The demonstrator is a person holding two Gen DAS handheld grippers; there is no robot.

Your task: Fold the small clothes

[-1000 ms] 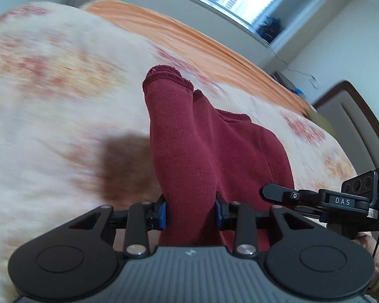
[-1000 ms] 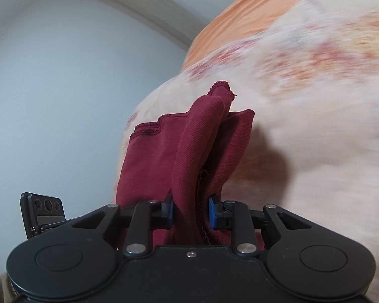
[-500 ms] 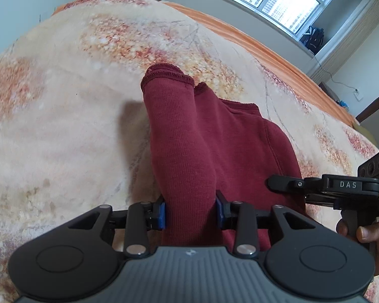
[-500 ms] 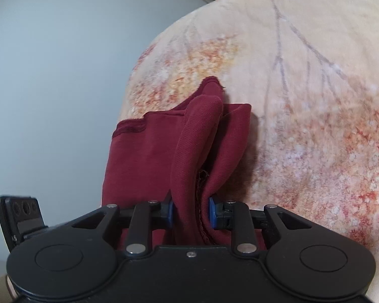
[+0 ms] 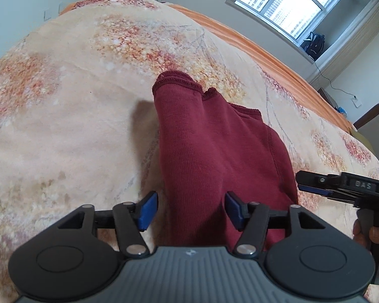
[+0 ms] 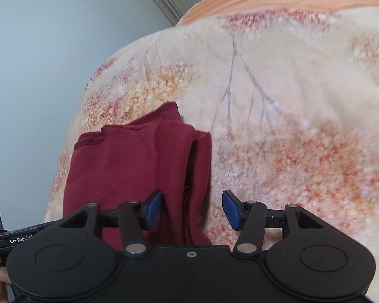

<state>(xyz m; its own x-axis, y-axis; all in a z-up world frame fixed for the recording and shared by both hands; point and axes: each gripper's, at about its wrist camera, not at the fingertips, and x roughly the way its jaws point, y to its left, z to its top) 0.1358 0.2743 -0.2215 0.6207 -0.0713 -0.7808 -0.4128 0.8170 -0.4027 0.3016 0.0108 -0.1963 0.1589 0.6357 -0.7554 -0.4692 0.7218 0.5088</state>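
Fingers on both sides opening, released — folded dark-red knit garment between them may snag on withdrawal, dragging the fold open.

Daylight from the window, soft shadows, fisheye-bent edges, right view slightly blurred.

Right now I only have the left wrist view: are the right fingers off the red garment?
Observer: Nearly. The right gripper is opening; the red garment sits between its fingers, against one pad and clear of the other.
Operator: Is the cloth flat on that side?
Observer: No, its edge there is bunched in loose folds.
Operator: What lies beyond that edge?
Observer: Only the floral blanket.
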